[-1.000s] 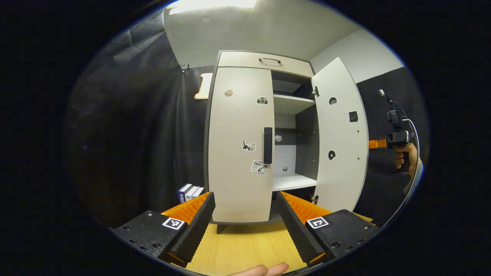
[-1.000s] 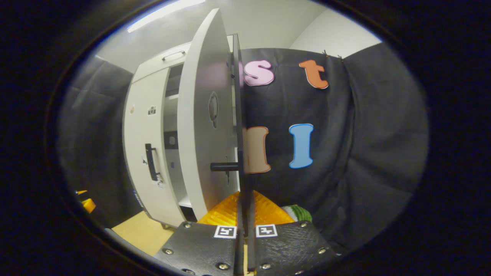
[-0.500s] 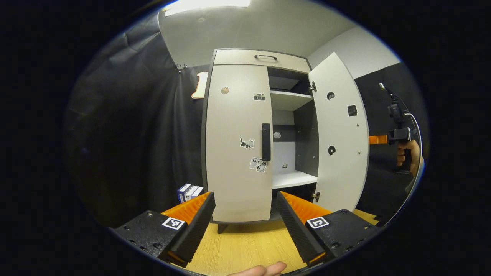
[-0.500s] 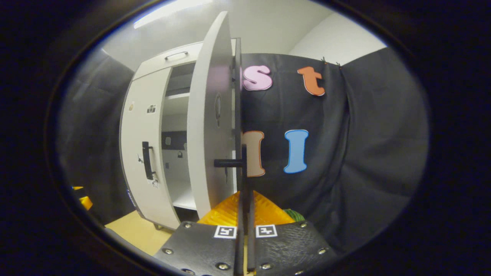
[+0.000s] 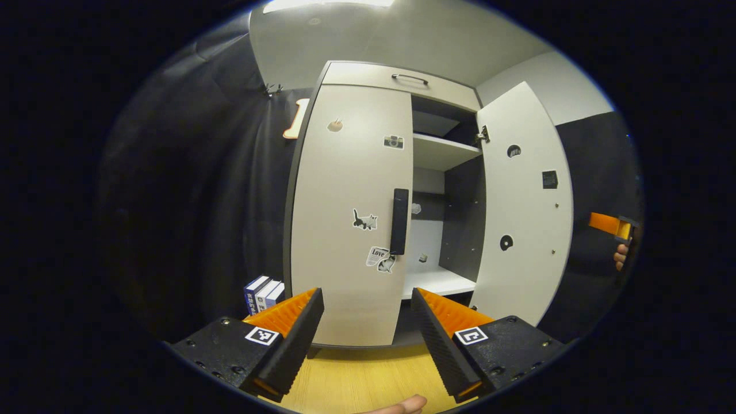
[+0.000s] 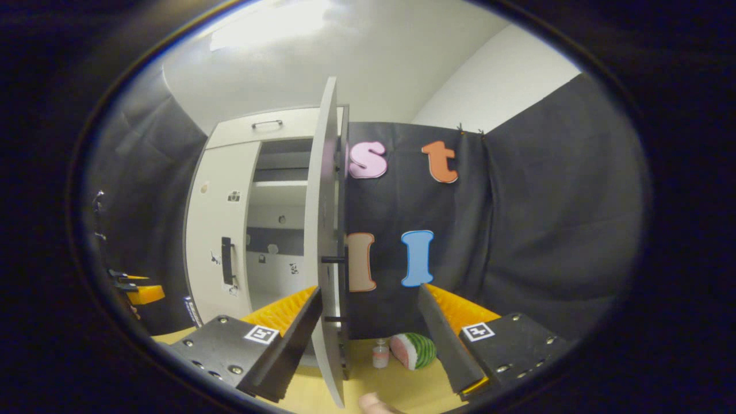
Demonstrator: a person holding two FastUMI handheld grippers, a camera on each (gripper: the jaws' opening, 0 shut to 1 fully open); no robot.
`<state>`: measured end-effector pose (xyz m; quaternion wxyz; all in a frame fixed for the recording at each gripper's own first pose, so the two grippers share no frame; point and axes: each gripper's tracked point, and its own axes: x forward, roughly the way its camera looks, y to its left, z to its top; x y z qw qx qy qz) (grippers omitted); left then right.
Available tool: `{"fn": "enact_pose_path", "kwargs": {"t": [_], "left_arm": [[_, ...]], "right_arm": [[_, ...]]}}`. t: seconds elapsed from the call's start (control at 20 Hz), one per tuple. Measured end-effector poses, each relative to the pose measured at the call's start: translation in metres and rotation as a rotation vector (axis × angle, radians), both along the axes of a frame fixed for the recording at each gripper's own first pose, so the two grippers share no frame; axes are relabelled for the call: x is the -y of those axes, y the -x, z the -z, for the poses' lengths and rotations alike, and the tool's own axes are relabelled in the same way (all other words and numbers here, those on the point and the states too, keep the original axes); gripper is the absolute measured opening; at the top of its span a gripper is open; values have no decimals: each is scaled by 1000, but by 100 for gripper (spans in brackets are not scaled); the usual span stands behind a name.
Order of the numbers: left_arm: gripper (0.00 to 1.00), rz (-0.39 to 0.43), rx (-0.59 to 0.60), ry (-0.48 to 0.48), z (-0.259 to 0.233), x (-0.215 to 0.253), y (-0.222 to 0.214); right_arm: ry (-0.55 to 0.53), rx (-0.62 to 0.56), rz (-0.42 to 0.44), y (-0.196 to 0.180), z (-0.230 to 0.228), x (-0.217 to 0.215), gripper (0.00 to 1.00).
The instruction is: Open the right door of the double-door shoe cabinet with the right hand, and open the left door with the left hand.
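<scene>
The pale shoe cabinet stands on a wooden table (image 5: 356,379). Its left door (image 5: 345,218) is closed, and a black vertical handle (image 5: 399,221) runs along its inner edge. My left gripper (image 5: 368,322) is open, a short way in front of that door and below the handle. The right door (image 5: 526,213) is swung wide, baring the shelves. In the right gripper view that door (image 6: 326,241) is edge-on with its handle (image 6: 333,260) sticking out. My right gripper (image 6: 368,328) is open and the door edge passes between its fingers, apart from them. The left door (image 6: 221,241) shows beyond.
Blue and white books (image 5: 263,292) stand left of the cabinet. A watermelon-slice toy (image 6: 415,351) and a small bottle (image 6: 379,353) lie on the table behind the open door. The right gripper (image 5: 609,225) and a hand show at the far right, the left gripper (image 6: 138,290) at the left.
My right gripper has opened, let go of the right door's handle and drawn back. The right door has swung a little wider. My left gripper has edged closer to the left door.
</scene>
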<state>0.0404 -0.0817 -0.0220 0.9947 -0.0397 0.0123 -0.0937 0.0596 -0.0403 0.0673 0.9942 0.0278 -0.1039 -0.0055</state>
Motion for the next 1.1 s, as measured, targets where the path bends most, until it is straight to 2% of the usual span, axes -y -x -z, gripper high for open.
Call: {"fn": "enact_pose_path", "kwargs": {"t": [0.15,0.3,0.35,0.4,0.7,0.9,0.95,1.1], "left_arm": [[95,-33,6,3,-10,0,-34],[97,-43,50,-17,-31,9,-61],[97,-39,56,-28,-35,14,-68],[97,-27,60,-30,-38,23,-75],[96,4,-7,-76,-43,73,-119],[96,-35,-35,-104,-45,87,-155],[96,-48,-41,-116,-43,89,-164],[96,-56,-79,-97,-30,97,-187]], "right_arm": [[-34,2,-44,26,7,-10,100],[24,28,-72,43,12,-20,100],[42,36,-69,46,13,-23,97],[55,40,-65,51,16,-25,100],[72,-6,-90,57,42,-37,100],[72,-12,-90,60,49,-30,97],[54,0,-113,63,49,-30,100],[-38,24,-183,69,46,-29,98]]}}
